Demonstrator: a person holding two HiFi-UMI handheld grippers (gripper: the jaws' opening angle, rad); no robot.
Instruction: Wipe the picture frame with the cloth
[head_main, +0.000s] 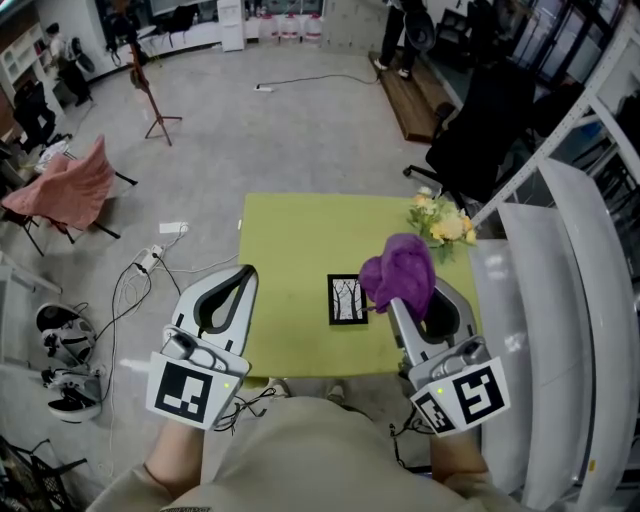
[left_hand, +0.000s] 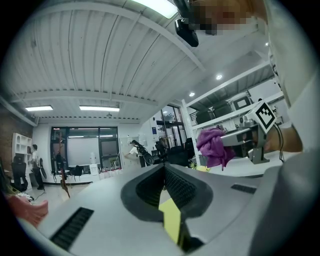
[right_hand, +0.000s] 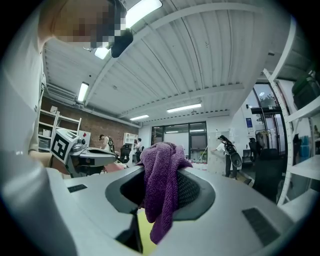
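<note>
A small black picture frame (head_main: 347, 299) lies flat near the front of the yellow-green table (head_main: 290, 250). My right gripper (head_main: 408, 300) is held up above the table, just right of the frame, shut on a purple cloth (head_main: 400, 272). The cloth (right_hand: 161, 185) bunches over the jaw tips and hangs down between them, hiding the tips. My left gripper (head_main: 243, 272) is raised over the table's left front edge, left of the frame, with its jaws pressed together and nothing in them (left_hand: 164, 169). The cloth (left_hand: 212, 146) also shows in the left gripper view, at the right.
A bunch of yellow and white flowers (head_main: 440, 222) sits at the table's far right corner. A white shelf rack (head_main: 560, 250) stands along the right. On the floor to the left are cables (head_main: 150, 262), shoes (head_main: 60, 350) and a chair with a pink cloth (head_main: 65, 190).
</note>
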